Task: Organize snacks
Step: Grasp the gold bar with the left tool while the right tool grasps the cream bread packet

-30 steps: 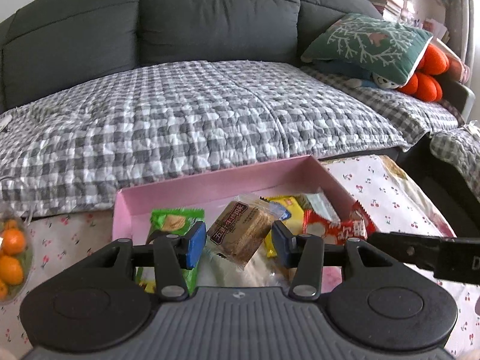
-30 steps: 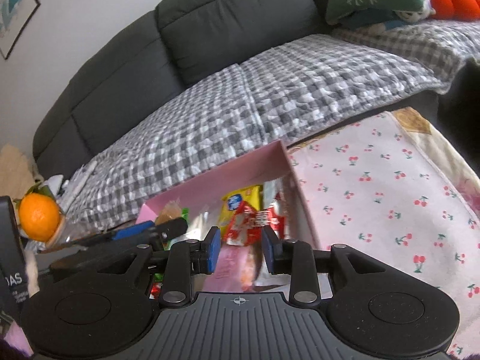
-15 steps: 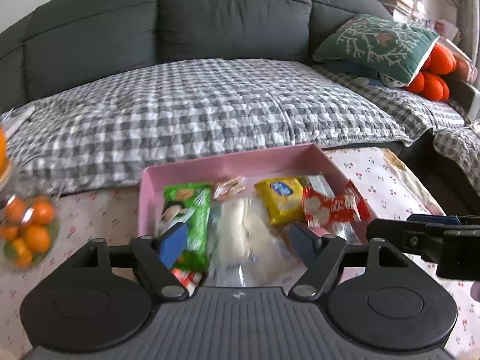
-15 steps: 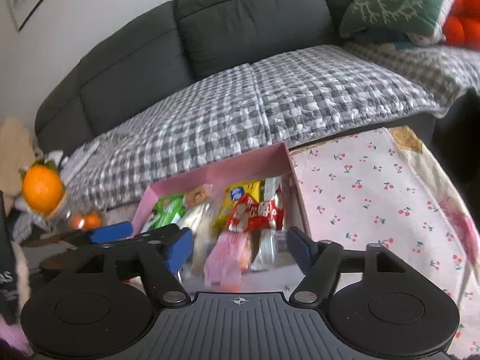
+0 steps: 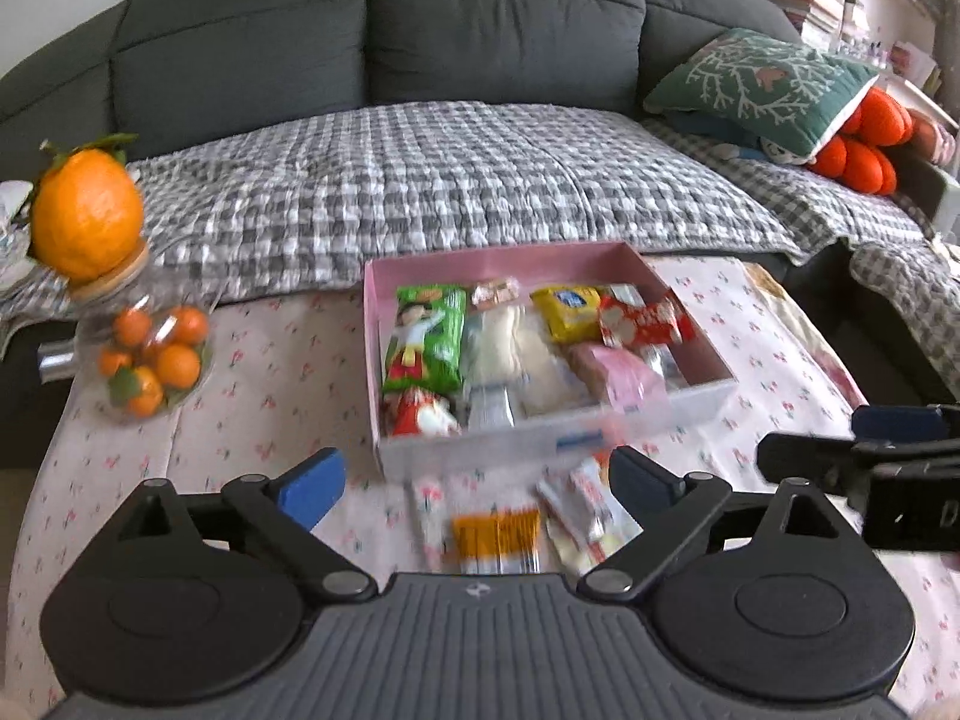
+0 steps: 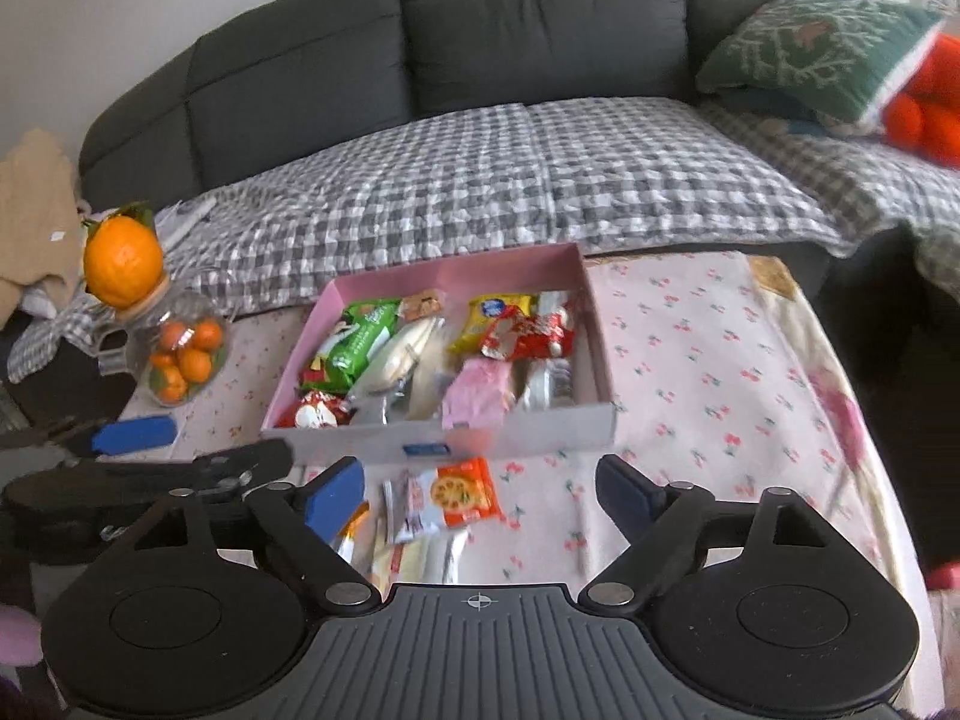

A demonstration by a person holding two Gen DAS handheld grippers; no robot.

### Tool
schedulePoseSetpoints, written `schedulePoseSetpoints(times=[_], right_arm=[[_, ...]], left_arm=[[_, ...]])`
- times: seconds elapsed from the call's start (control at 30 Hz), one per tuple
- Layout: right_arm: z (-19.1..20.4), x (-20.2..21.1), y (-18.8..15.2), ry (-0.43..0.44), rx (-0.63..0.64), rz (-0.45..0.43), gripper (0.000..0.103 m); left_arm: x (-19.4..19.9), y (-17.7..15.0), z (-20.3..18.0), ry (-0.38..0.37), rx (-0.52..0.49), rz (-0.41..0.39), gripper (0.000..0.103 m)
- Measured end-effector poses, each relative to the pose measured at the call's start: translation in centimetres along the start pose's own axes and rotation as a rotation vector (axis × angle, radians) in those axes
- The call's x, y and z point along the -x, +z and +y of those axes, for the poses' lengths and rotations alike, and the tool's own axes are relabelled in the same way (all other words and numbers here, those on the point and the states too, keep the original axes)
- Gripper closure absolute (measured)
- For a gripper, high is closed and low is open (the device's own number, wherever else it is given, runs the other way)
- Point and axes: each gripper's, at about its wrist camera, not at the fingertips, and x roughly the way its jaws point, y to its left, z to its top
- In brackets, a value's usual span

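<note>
A pink box (image 5: 516,255) (image 6: 456,267) on the floral tablecloth holds several snack packets: a green packet (image 5: 427,339) (image 6: 360,342), a yellow one (image 5: 567,312) (image 6: 492,315), a red one (image 5: 645,321) (image 6: 528,336), a pink one (image 5: 627,375) (image 6: 480,396). Several loose packets lie in front of the box, among them an orange one (image 5: 495,534) (image 6: 465,489). My left gripper (image 5: 477,483) is open and empty above these loose packets. My right gripper (image 6: 480,489) is open and empty, also above them. The right gripper's side shows in the left wrist view (image 5: 864,456).
A glass jar of small oranges (image 5: 147,354) (image 6: 183,357) with a big orange (image 5: 84,219) on its lid stands left of the box. A grey sofa with a checked cover (image 5: 468,180) lies behind the table. The tablecloth (image 6: 720,384) extends right of the box.
Both grippers released their packets into the box, opened wide and pulled back toward me. The loose packets in front of the box have come into view.
</note>
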Motion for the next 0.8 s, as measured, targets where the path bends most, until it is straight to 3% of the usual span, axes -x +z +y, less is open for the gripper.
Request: schedulePoseSetpoints(times=[0.23, 0.37, 0.63, 0.8], right_arm=[[0.4, 4.1, -2.2, -0.055, 0.007, -0.003, 0.01], [0.7, 5.2, -3.1, -0.028, 0.006, -0.024, 0.008], [1.3, 3.3, -4.3, 0.008, 0.071, -0.03, 0.007], [0.3, 0.7, -6.0, 0.078, 0.032, -0.048, 0.007]], left_arm=[[3.2, -2.2, -0.1, 0.011, -0.008, -0.001, 0.003], [4.4, -3.6, -0.1, 0.011, -0.022, -0.017, 0.001], [2.8, -5.9, 0.1, 0.013, -0.079, 0.004, 0.001], [0.9, -7.6, 0.2, -0.048, -0.141, -0.012, 0.001]])
